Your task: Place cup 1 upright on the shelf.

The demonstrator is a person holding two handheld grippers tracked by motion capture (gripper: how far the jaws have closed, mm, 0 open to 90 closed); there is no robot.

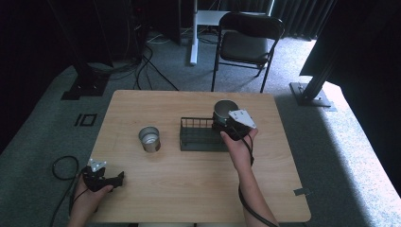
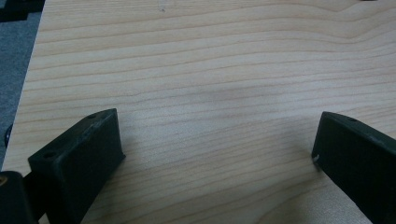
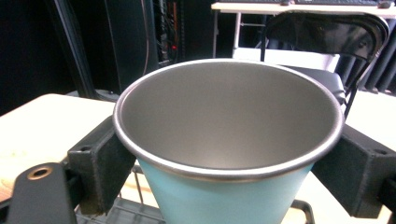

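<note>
The high view looks down on one wooden surface carrying three things: two metal cups and one dark wire basket. One cup, the silver cup, stands upright on the bare wood just left of the basket and apart from it. The other, the blue cup, is upright at the basket's far right corner, clasped by the right tongs, which a person's right hand holds from the near side. Whether this cup rests on the basket or hangs above it cannot be told from here. The left tongs lie low at the near left edge of the surface, in the person's left hand, well apart from all three things. One folding chair stands on the carpet beyond the far edge.

The left gripper view shows plain wood grain between the two black jaws of the left tongs, which stand wide apart with nothing in them.

The right gripper view looks into the open mouth of the blue cup, grey metal inside and pale blue outside. The two jaws of the right tongs press against its wall from either side just under the rim. Wires of the basket show beneath it.
</note>
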